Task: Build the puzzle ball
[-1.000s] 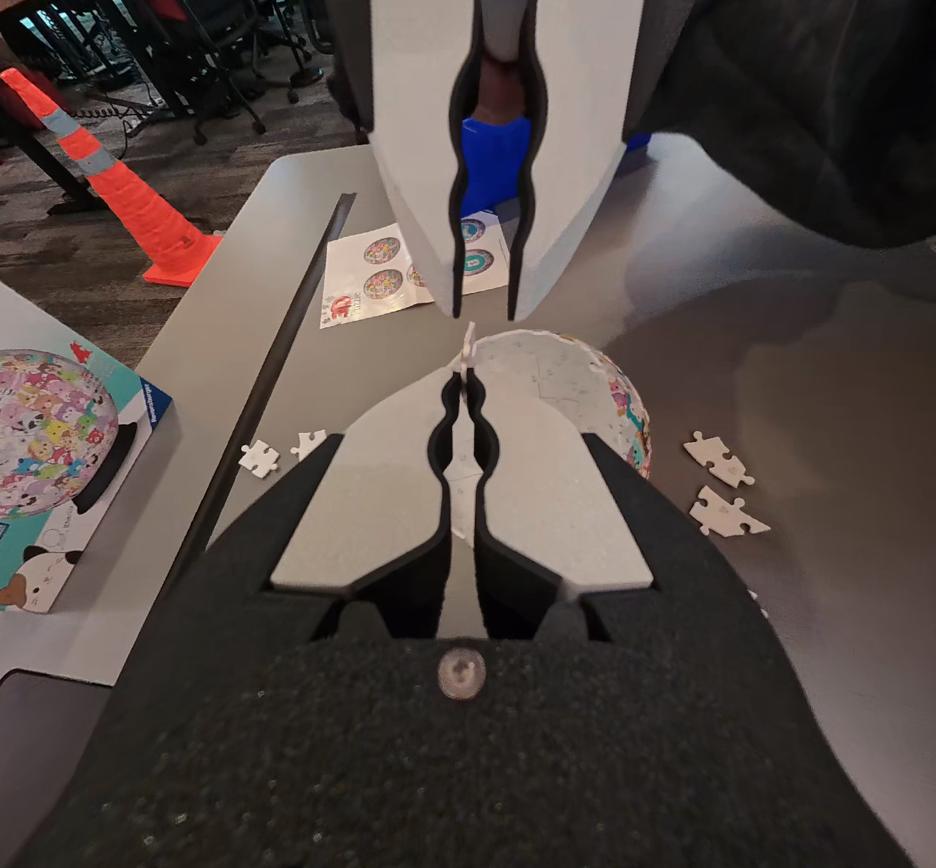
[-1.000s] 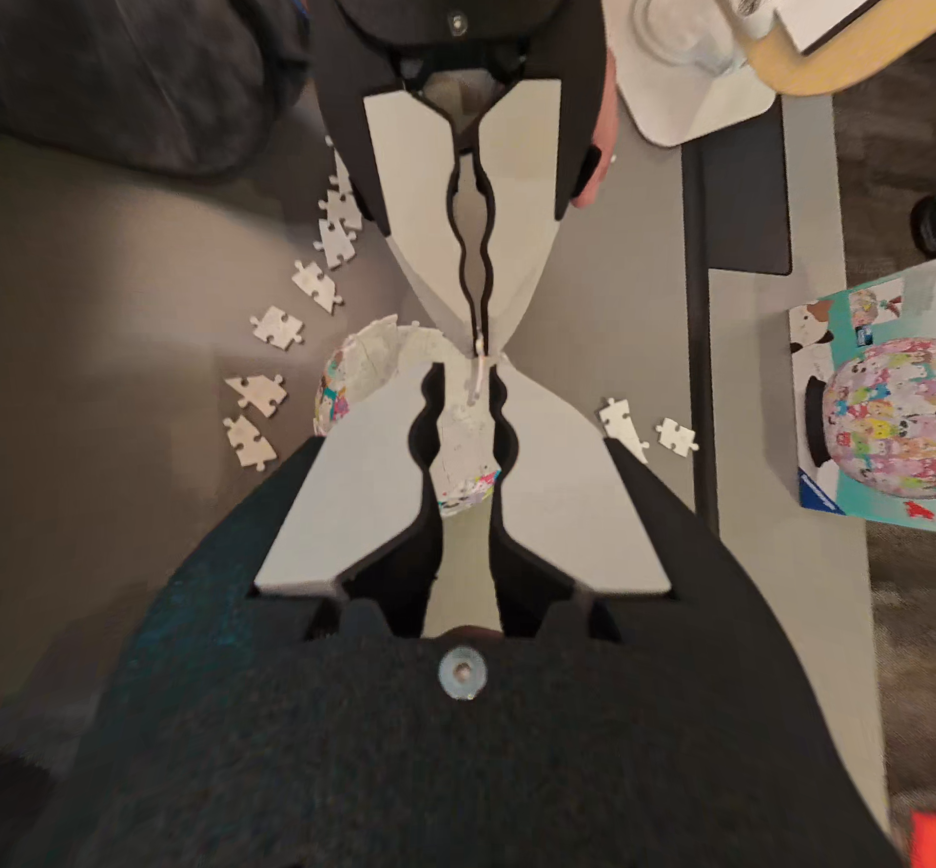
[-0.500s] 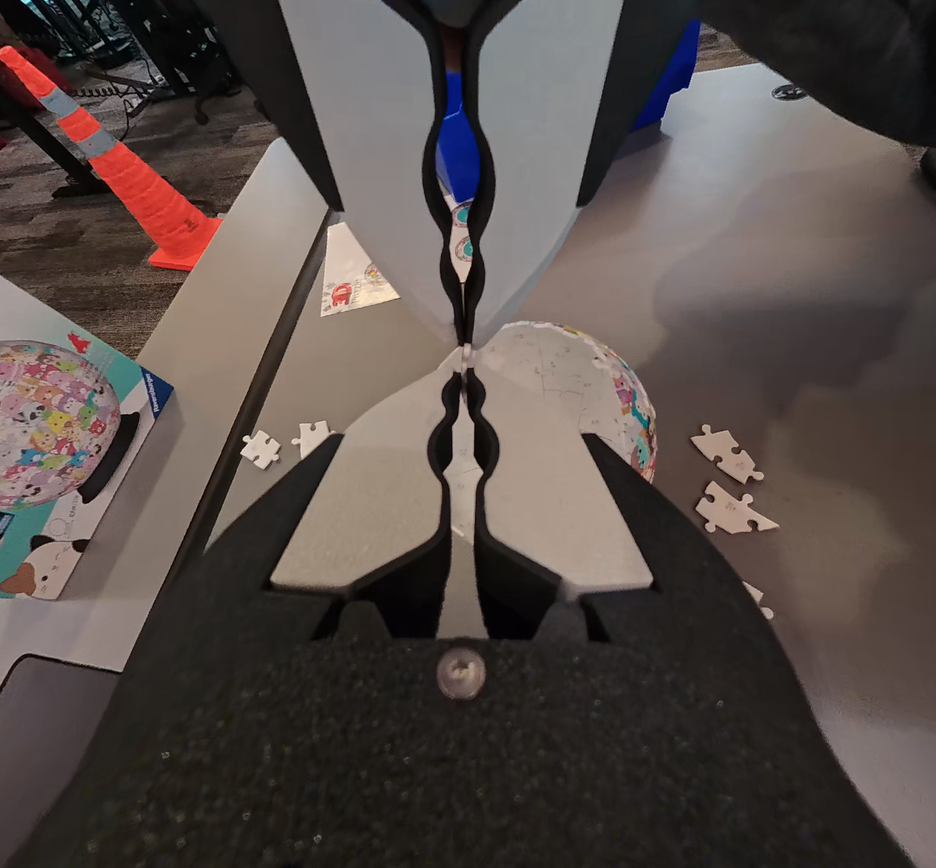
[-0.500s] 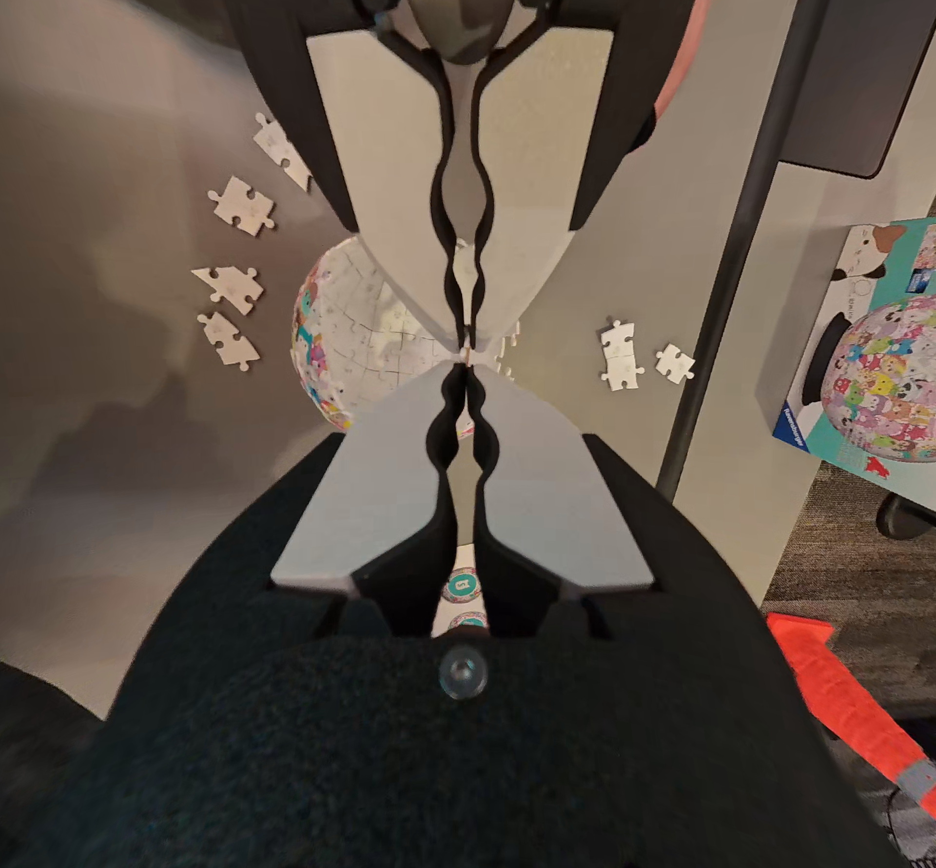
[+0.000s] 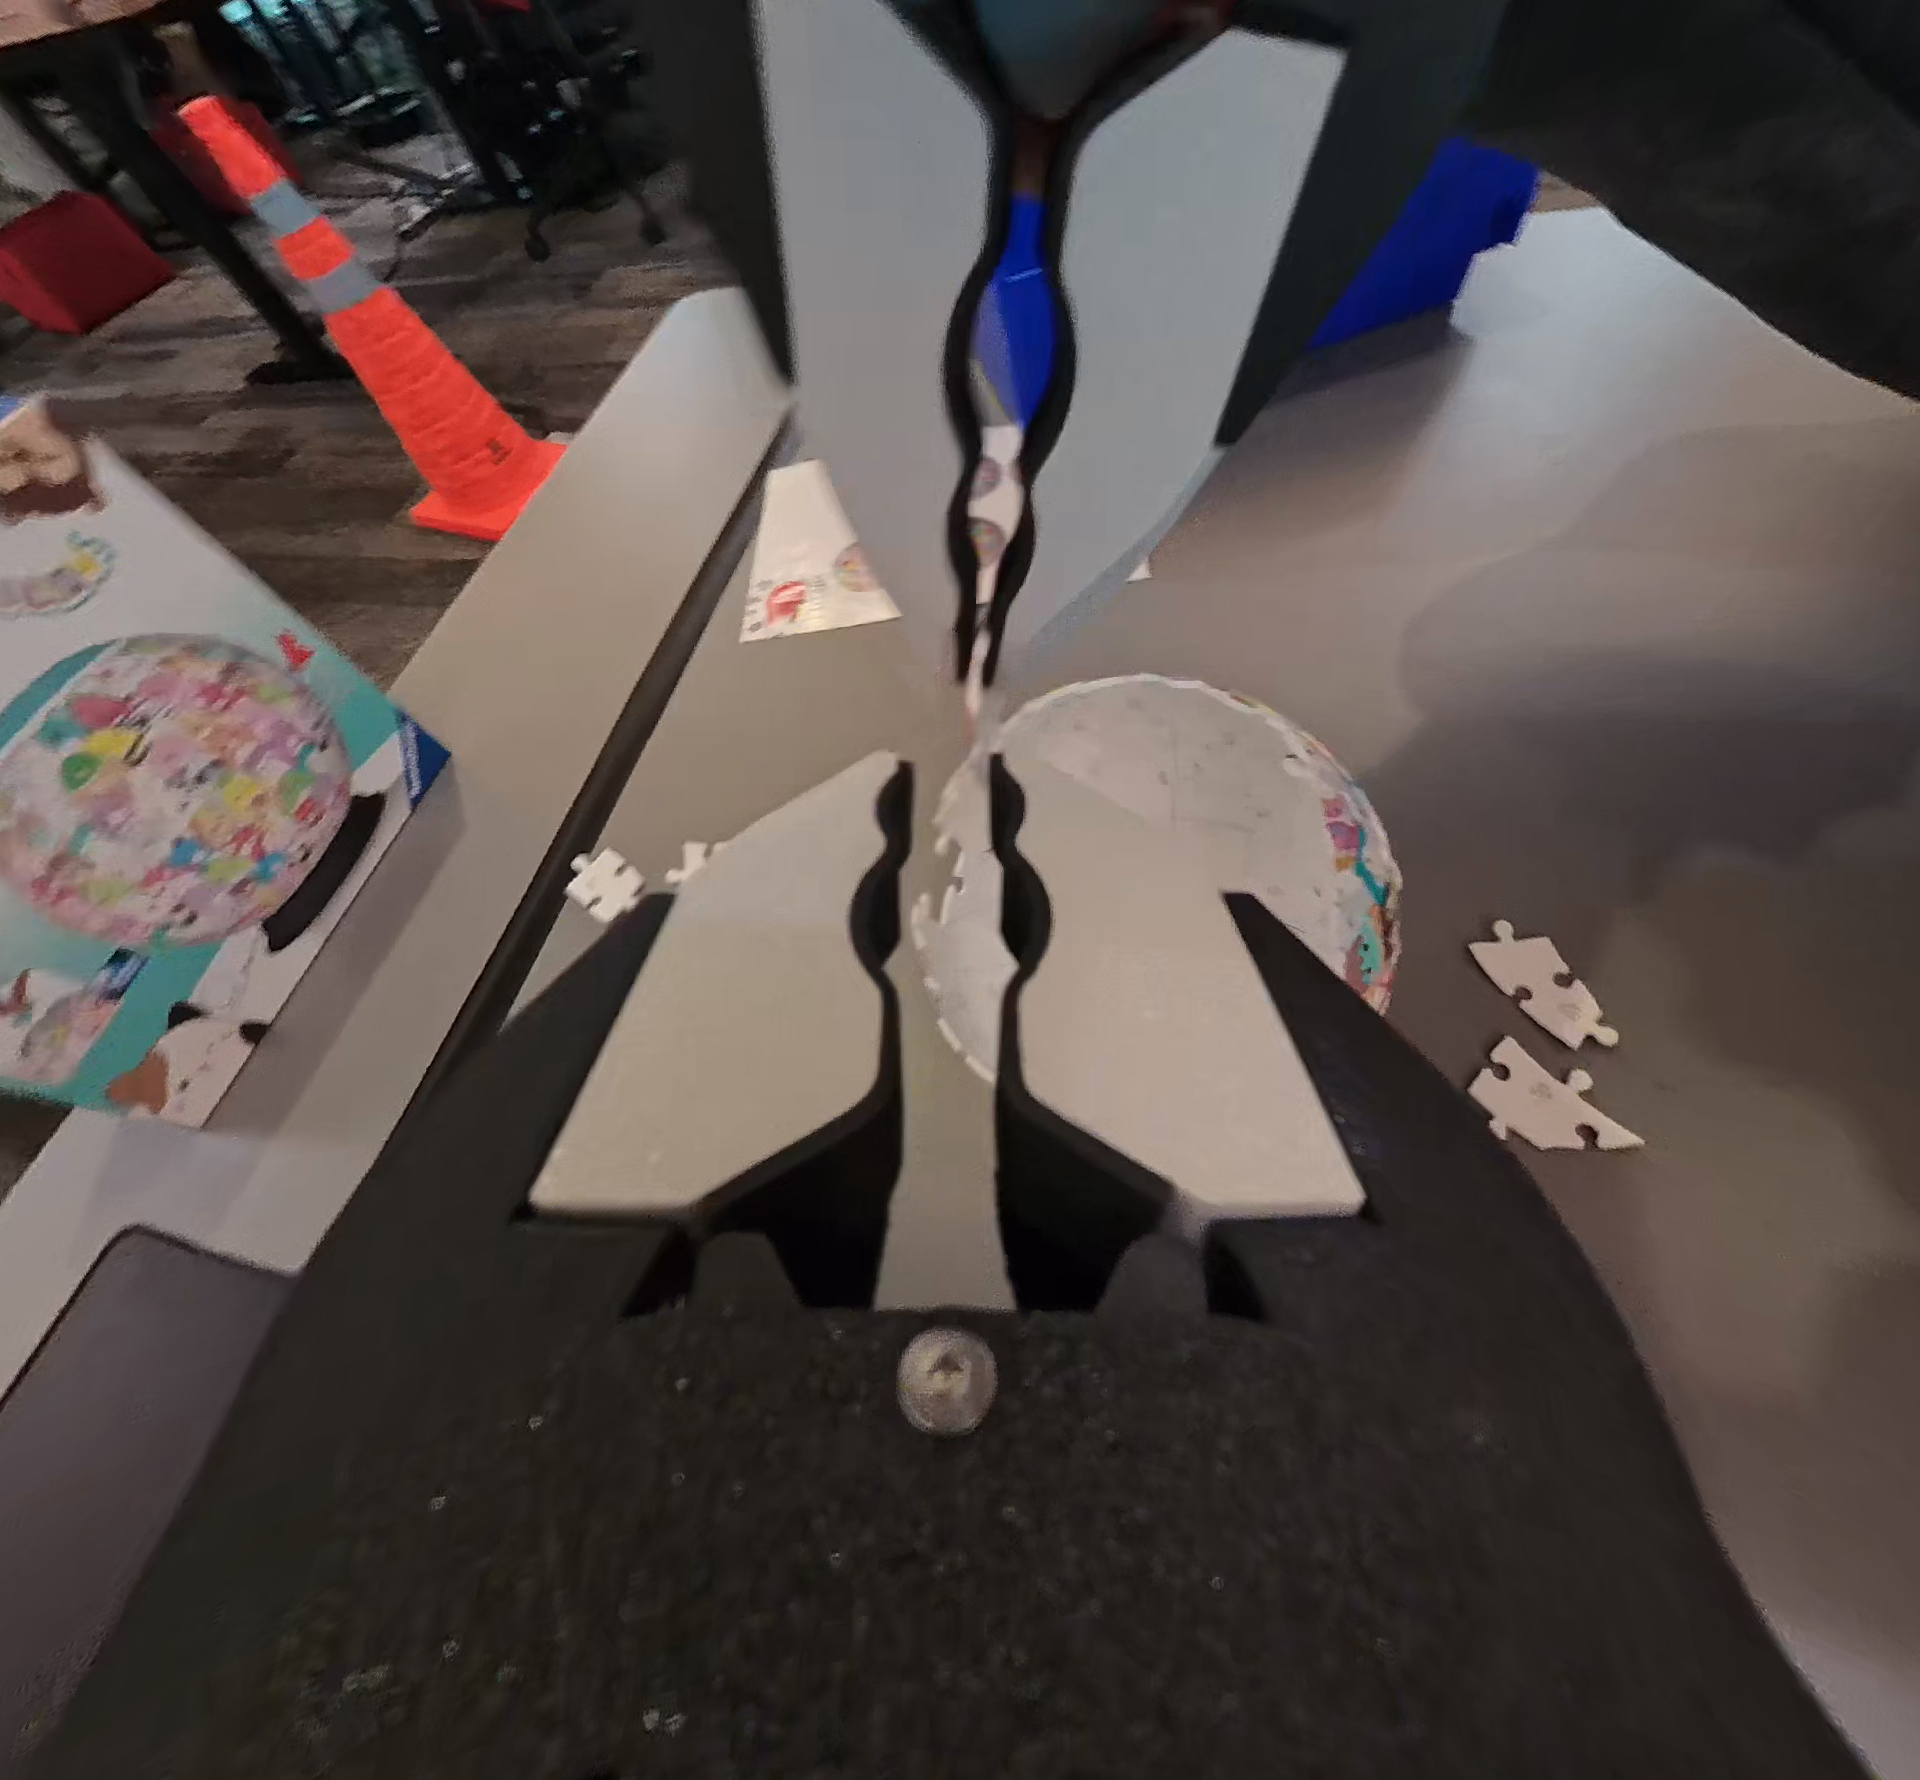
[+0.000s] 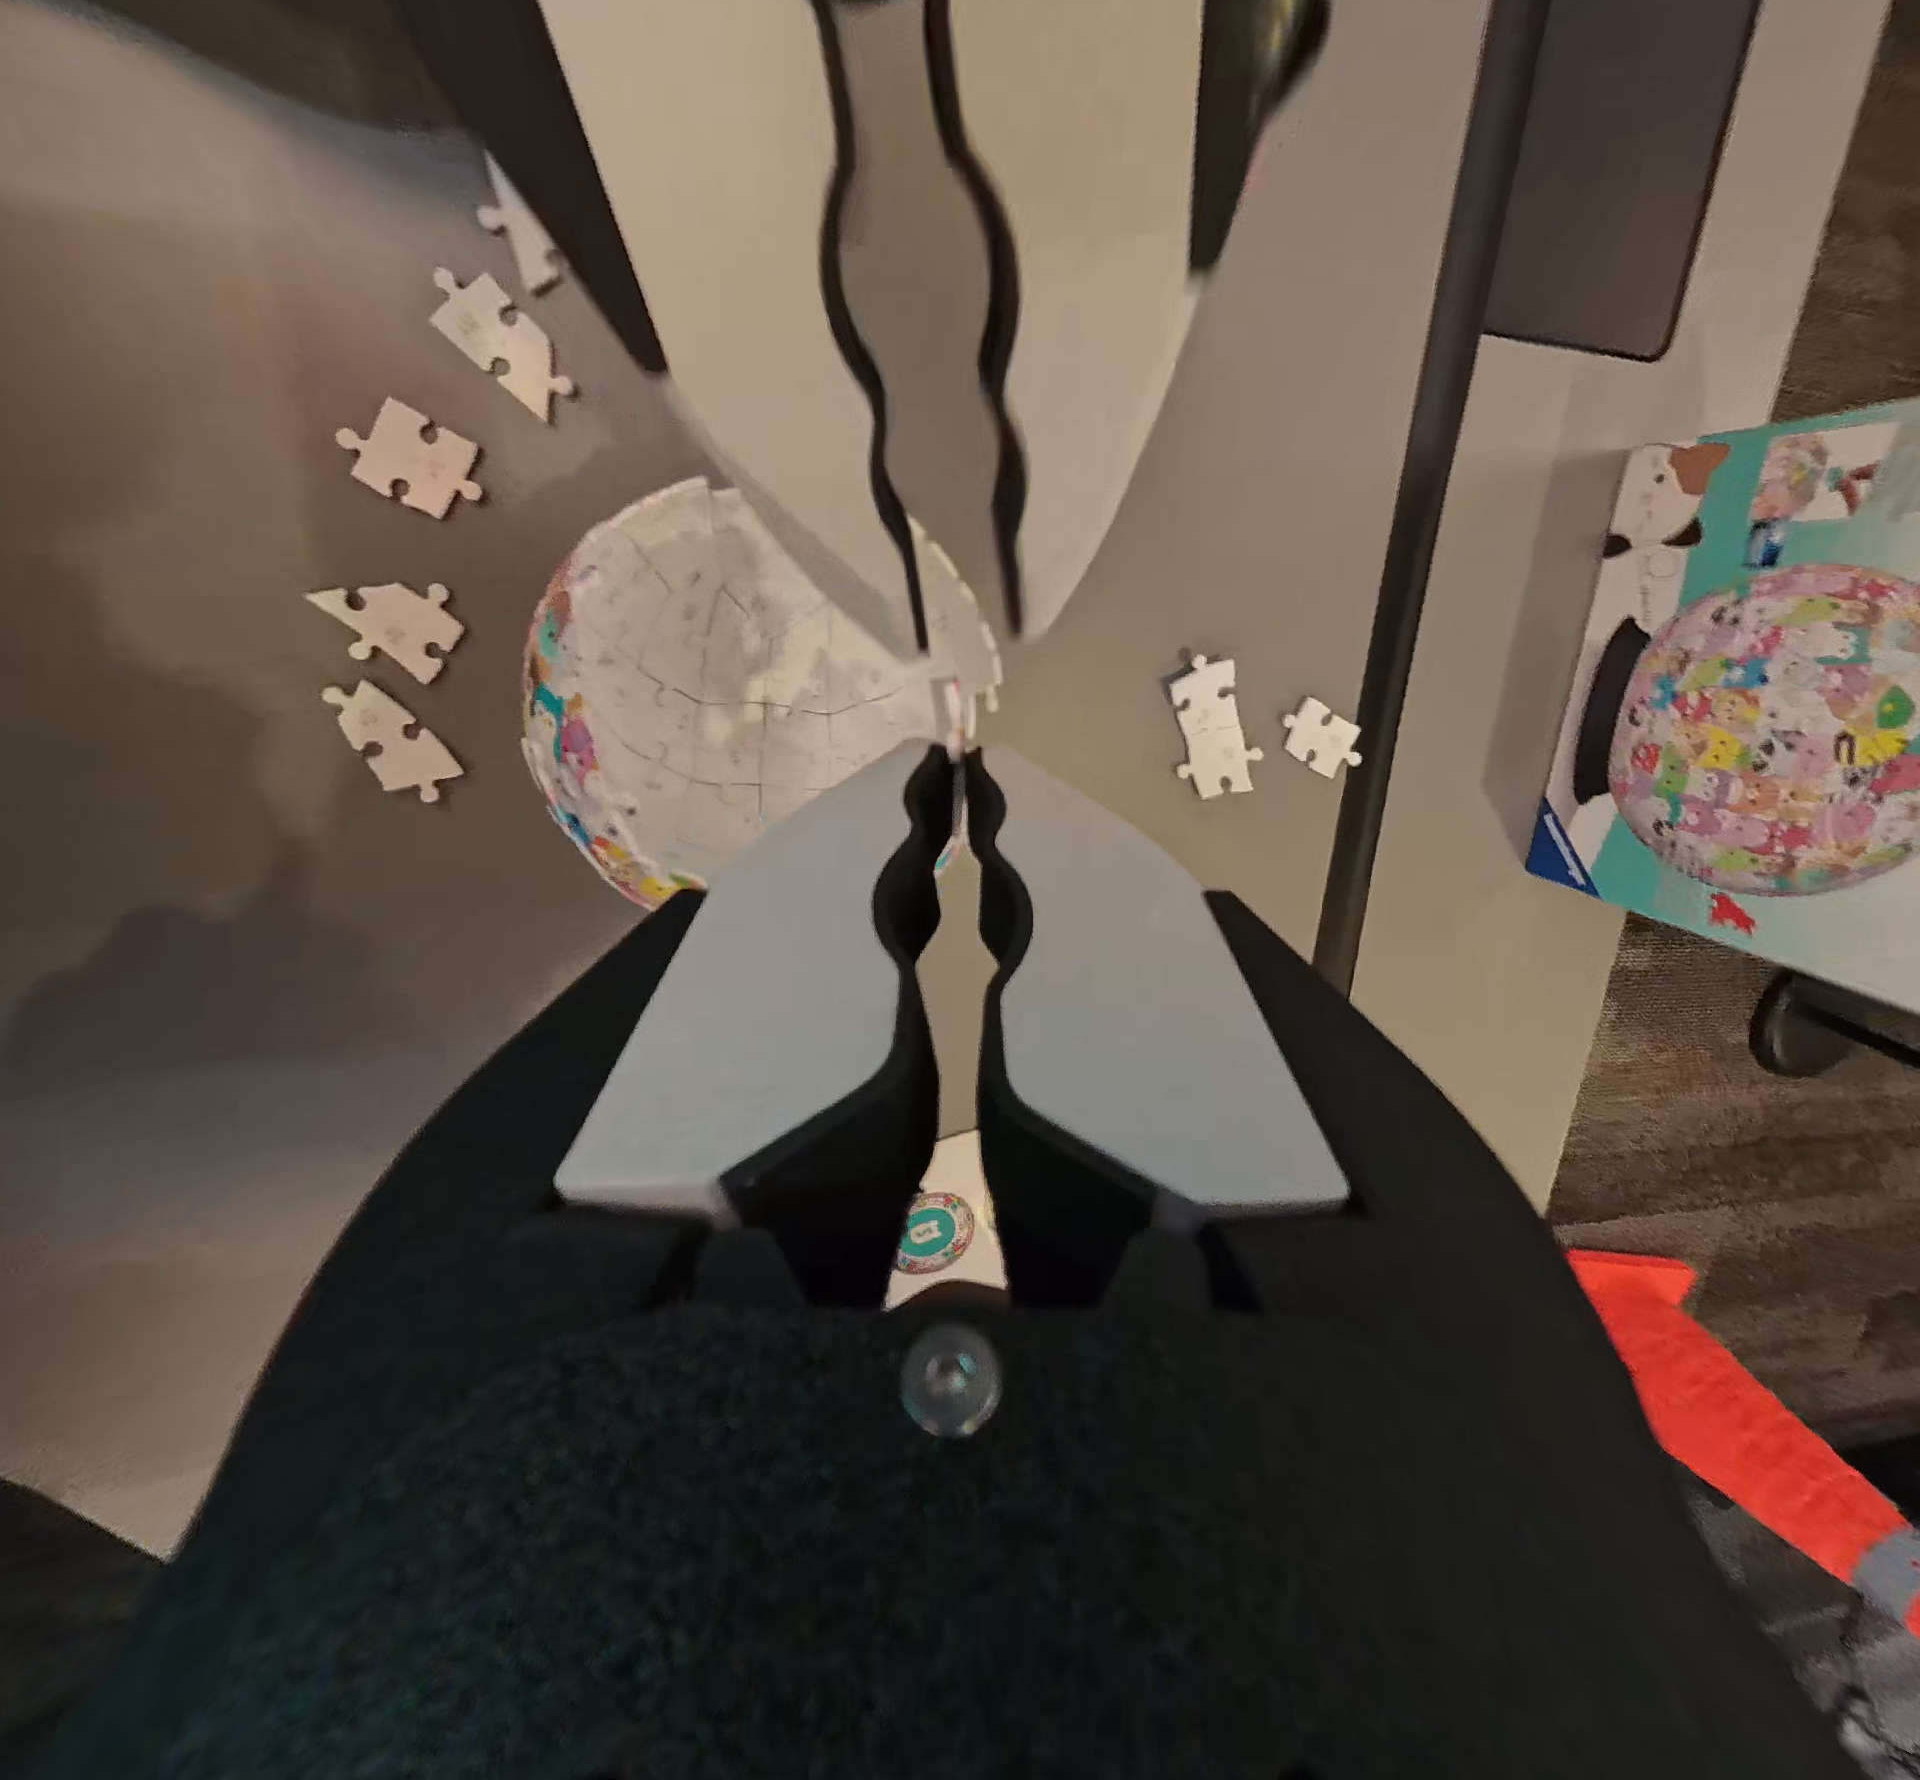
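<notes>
Half-built puzzle ball point(image 5: 1195, 795) sits open side up on the grey table point(image 5: 1558, 587). Right gripper point(image 6: 954, 762) fingers pinched on a small puzzle piece point(image 6: 951, 722) at the shell's rim. Left gripper point(image 5: 948, 774) fingers slightly apart over the rim, gripping nothing. 2 loose pieces point(image 5: 1543, 987) just right of the ball. Puzzle box point(image 5: 177, 847) at left.
</notes>
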### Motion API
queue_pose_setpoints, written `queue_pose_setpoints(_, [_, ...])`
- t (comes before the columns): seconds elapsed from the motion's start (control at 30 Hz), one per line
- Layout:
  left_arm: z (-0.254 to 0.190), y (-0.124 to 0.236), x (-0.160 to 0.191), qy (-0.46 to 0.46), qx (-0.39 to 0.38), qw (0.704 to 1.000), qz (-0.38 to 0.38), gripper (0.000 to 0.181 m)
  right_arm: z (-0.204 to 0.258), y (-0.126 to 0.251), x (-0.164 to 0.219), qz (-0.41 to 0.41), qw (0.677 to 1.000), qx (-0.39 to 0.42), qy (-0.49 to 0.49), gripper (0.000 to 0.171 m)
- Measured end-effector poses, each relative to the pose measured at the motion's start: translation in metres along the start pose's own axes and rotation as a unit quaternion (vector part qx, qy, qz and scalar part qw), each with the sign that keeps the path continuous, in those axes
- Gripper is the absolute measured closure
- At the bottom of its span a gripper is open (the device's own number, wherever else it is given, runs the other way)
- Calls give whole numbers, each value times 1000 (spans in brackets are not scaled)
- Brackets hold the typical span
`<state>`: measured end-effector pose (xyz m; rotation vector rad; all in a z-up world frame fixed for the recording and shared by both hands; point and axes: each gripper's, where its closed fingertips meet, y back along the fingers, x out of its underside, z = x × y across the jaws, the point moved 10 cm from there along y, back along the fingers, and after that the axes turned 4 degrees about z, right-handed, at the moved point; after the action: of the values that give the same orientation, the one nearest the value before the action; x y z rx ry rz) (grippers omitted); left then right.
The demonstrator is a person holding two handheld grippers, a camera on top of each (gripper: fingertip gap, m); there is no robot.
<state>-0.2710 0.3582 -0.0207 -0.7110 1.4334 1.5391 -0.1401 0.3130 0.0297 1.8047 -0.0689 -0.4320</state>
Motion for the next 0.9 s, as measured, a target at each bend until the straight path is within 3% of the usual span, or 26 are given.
queue_pose_setpoints(0.1, [6,14,15,75,33,997,-1,161,0,10,21,-33,998,14,-43,169])
queue_pose_setpoints(0.23, [16,6,53,174,74,980,59,137,18,21,59,-100,983,68,-140,169])
queue_pose_setpoints(0.27, [17,0,60,198,95,974,61,136,26,18,70,-115,975,82,-173,169])
queue_pose_setpoints(0.33, [19,-11,71,248,142,956,62,115,46,6,91,-127,957,113,-234,169])
queue_pose_setpoints(0.47, [20,-31,90,307,206,926,73,103,92,-19,109,-114,931,155,-311,169])
queue_pose_setpoints(0.67, [18,-43,102,348,245,903,59,110,117,-52,98,-92,928,101,-348,169])
queue_pose_setpoints(0.9, [14,-49,104,360,267,893,52,115,115,-59,94,-88,928,86,-353,169])
